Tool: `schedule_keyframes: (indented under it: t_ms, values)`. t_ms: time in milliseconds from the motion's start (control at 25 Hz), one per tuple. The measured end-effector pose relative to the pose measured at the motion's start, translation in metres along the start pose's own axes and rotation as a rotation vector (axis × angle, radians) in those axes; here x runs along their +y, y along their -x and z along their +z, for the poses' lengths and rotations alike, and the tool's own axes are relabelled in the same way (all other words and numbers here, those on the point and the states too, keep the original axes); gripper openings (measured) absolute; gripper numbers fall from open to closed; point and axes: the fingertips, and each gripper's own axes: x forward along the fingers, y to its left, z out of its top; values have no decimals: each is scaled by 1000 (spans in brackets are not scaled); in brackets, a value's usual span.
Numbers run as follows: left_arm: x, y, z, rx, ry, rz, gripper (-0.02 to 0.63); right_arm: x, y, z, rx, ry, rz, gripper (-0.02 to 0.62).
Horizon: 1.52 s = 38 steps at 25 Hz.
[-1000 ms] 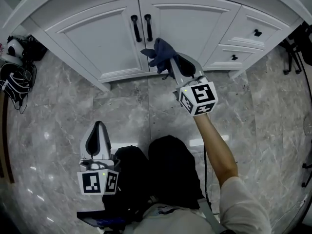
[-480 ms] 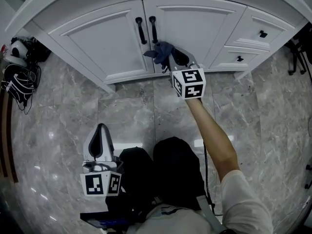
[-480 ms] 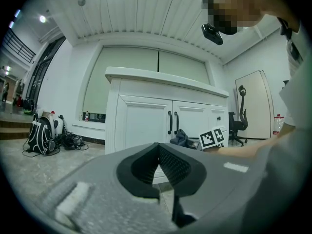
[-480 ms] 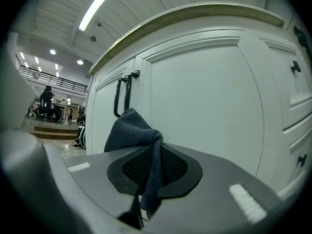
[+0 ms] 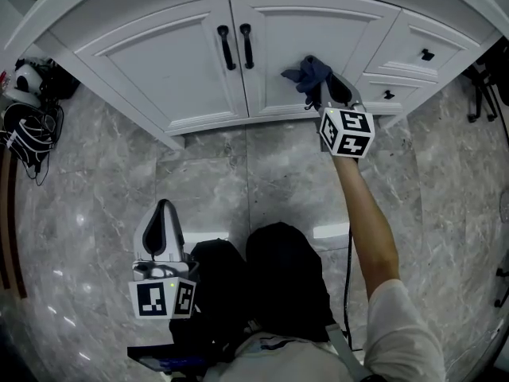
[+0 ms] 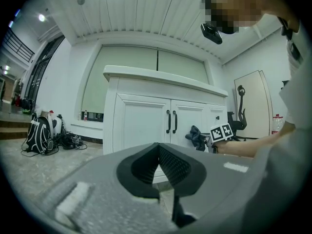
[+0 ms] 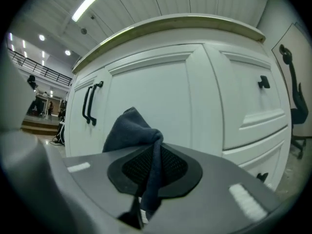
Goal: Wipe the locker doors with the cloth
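Note:
The white locker has a left door (image 5: 159,54) and a right door (image 5: 282,26), each with a black handle (image 5: 227,46) at the centre seam. My right gripper (image 5: 318,87) is shut on a dark blue cloth (image 5: 308,73), which rests against the right door near its right edge. In the right gripper view the cloth (image 7: 131,130) bunches up between the pads in front of the door panel (image 7: 161,87). My left gripper (image 5: 163,207) hangs low by the person's legs, far from the doors. It is shut, with nothing in it (image 6: 158,147).
Two drawers (image 5: 421,54) with black knobs sit right of the doors. Bags and cables (image 5: 24,126) lie on the marble floor at the left. An office chair base (image 5: 481,86) stands at the right. The person's legs (image 5: 278,277) fill the lower middle.
My right gripper has carried the cloth rightward across the right door, from beside the handles to near its right edge. The left gripper has stayed put.

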Motion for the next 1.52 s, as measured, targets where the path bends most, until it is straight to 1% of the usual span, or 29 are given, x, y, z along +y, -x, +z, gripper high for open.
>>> schedule_keyframes:
  t_ms: [120,240,320,400,520,760,840,960,1080,1240,1520]
  values:
    - [-3,0,-1,2,0,-7,2,-32,8,1,6,19,-60,41]
    - [-7,-1,0,-1,-1,-14,2,-52,14,0,17,40,-102,41]
    - [-10,-2,1,-4,-2,-19,2,-57,18,-1,16,36,-104,41]
    - [-12,-2,2,-3,-3,-21,2,-51,25,1,4,29,-83,40]
    - [-13,-3,2,0,-7,-22,2,-17,38,2,-24,23,5,41]
    - [-12,-2,2,2,-11,-16,2,93,43,-18,-36,13,238,41]
    - [-11,-1,2,3,-14,-12,2,118,35,-31,-16,-4,284,41]
    - [-8,2,3,5,-17,-2,2,140,17,-57,36,-7,313,41]
    - [-4,4,4,5,-21,6,2,146,-6,-84,95,-9,306,41]
    - [-2,5,3,8,-21,11,2,128,-31,-111,155,2,245,41]
    - [4,1,1,16,-20,20,2,79,-30,-125,162,22,143,41]
